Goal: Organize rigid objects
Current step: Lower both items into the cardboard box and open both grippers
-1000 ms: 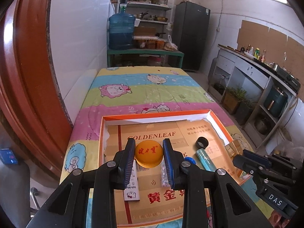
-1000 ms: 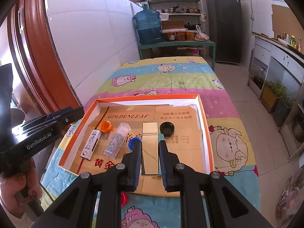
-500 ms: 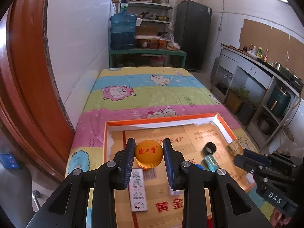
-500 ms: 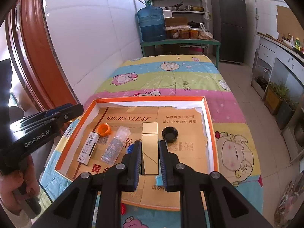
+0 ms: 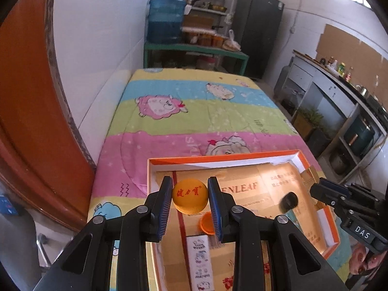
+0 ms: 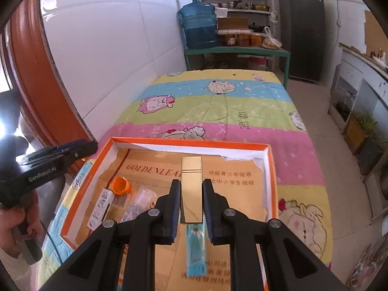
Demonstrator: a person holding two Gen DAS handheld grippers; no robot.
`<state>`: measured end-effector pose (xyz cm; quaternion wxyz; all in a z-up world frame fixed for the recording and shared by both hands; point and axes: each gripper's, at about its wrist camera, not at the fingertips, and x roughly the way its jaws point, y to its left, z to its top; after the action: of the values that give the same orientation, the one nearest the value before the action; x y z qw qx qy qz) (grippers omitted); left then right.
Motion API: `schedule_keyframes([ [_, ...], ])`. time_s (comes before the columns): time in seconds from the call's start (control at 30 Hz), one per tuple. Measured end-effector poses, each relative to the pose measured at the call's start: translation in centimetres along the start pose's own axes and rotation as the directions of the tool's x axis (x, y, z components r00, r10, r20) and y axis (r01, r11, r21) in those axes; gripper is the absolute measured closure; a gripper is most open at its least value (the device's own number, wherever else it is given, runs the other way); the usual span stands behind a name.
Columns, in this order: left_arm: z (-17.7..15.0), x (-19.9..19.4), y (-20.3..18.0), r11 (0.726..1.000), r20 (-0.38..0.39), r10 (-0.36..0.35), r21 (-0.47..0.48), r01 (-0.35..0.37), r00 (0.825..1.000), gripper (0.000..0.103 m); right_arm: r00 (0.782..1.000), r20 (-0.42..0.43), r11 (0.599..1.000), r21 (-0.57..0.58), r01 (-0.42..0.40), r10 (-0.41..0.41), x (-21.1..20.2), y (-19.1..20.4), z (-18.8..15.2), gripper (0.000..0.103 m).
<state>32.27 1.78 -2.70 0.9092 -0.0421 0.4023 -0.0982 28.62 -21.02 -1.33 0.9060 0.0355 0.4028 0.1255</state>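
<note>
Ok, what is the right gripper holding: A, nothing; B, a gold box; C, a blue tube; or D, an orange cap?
B: in the right wrist view the right gripper is shut on the gold box, while the blue tube lies below it in the tray.

Two black hand-held grippers with blue-padded fingers

The left gripper [image 5: 190,197] has a matte black plastic frame with triangular cut-outs in its arms, round silver screws at the pivots, and ribbed blue pads [image 5: 165,208] lining the inner faces of both fingers. The right gripper [image 6: 191,200] is built the same: black arms, silver screws, blue ribbed pads. Seen from the side, the left gripper's body carries white lettering "GenRobot.AI", and the right gripper's body carries a white "DAS" label. A thin dark cable [image 6: 49,236] runs down beside the left hand [image 6: 18,225] at its handle.
</note>
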Motion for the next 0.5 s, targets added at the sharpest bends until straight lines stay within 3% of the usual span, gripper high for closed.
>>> schedule_keyframes([
  [0.17, 0.5, 1.8, 0.5, 0.999, -0.035, 0.041, -0.007, -0.041, 0.999, 0.073, 0.999, -0.033, 1.000, -0.011, -0.014, 0.014, 1.8, 0.3, 1.1, 0.084],
  [0.5, 0.8, 4.8, 0.7, 0.999, -0.117, 0.027, -0.021, -0.030, 0.993, 0.073, 0.995, -0.091, 0.999, -0.028, -0.033, 0.030, 5.0, 1.0, 2.3, 0.084],
])
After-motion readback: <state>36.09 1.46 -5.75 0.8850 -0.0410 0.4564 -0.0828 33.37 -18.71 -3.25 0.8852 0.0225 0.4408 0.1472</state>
